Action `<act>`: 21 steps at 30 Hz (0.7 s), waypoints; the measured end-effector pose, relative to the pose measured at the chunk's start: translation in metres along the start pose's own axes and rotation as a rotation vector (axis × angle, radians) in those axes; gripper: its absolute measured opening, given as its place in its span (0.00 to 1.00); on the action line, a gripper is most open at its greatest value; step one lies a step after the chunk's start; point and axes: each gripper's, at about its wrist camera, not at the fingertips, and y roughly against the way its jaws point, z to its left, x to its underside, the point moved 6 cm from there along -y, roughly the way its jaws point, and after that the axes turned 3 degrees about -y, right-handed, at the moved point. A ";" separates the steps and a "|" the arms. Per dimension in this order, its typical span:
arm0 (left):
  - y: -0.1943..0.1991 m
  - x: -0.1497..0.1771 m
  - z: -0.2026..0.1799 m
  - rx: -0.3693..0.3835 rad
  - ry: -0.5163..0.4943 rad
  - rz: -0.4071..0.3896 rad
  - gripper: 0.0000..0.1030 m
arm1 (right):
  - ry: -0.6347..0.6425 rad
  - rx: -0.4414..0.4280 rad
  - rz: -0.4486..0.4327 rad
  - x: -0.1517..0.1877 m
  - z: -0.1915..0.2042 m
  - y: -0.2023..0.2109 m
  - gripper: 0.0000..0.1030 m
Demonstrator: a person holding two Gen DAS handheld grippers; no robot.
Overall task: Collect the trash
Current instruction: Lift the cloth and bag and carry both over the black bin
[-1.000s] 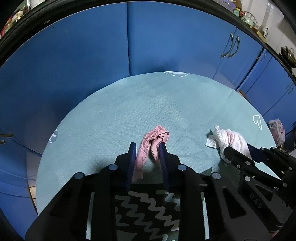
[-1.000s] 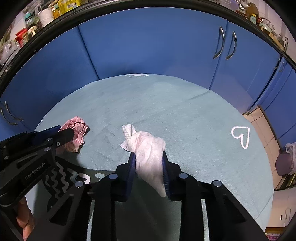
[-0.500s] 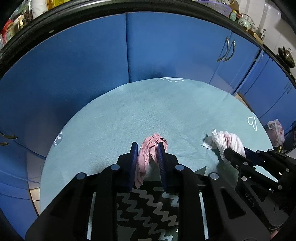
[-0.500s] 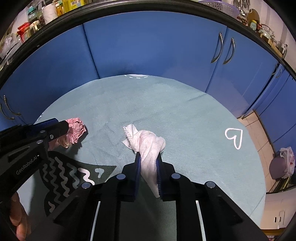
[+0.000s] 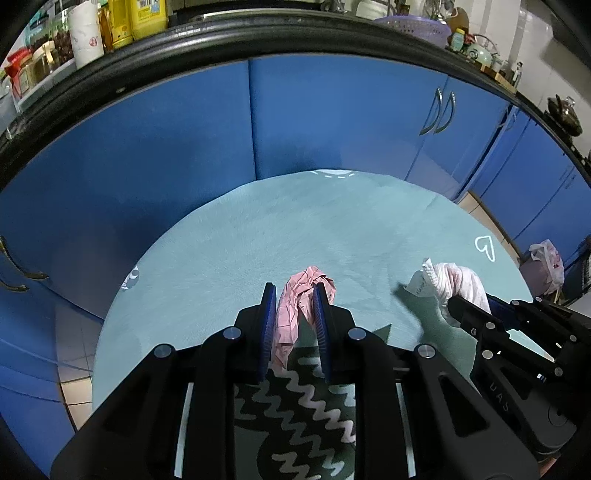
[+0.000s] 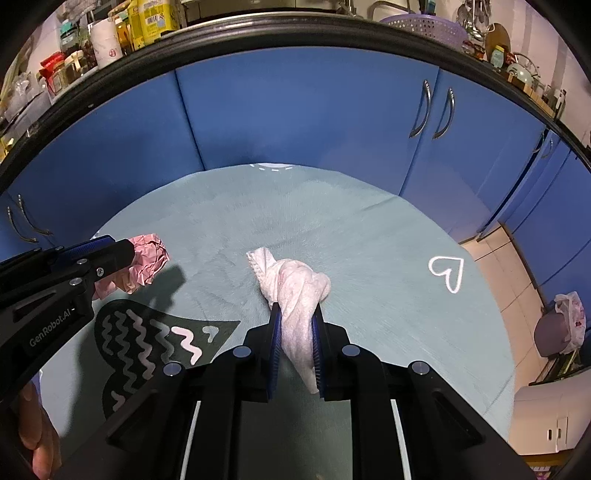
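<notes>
My left gripper (image 5: 294,295) is shut on a crumpled pink paper (image 5: 301,295) and holds it above the teal round rug (image 5: 258,240). The pink paper also shows in the right wrist view (image 6: 147,262), at the tip of the left gripper (image 6: 122,254). My right gripper (image 6: 295,317) is shut on a crumpled white tissue (image 6: 291,288), lifted off the rug (image 6: 369,240). That tissue shows at the right in the left wrist view (image 5: 454,282), held by the right gripper (image 5: 465,306).
Blue cabinet doors (image 5: 332,122) curve around the rug's far side, with a cluttered countertop (image 6: 110,33) above. A bin lined with a plastic bag (image 6: 561,325) stands on the tiled floor at the right. A dark wavy pattern (image 6: 147,332) marks the rug.
Both grippers have risen and pulled back with their trash, so more of the cabinets and countertop shows. The right jaws have closed tighter on the tissue.
</notes>
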 end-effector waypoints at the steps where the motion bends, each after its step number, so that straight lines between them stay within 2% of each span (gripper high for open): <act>1: 0.003 0.000 -0.001 0.001 -0.001 -0.003 0.21 | -0.002 0.001 -0.004 0.000 0.000 0.003 0.15; 13: 0.043 0.005 -0.024 0.013 -0.042 -0.055 0.21 | -0.024 0.013 -0.069 0.004 -0.009 0.048 0.15; 21: 0.074 0.009 -0.065 0.040 -0.103 -0.092 0.21 | -0.068 0.045 -0.109 0.023 -0.039 0.085 0.15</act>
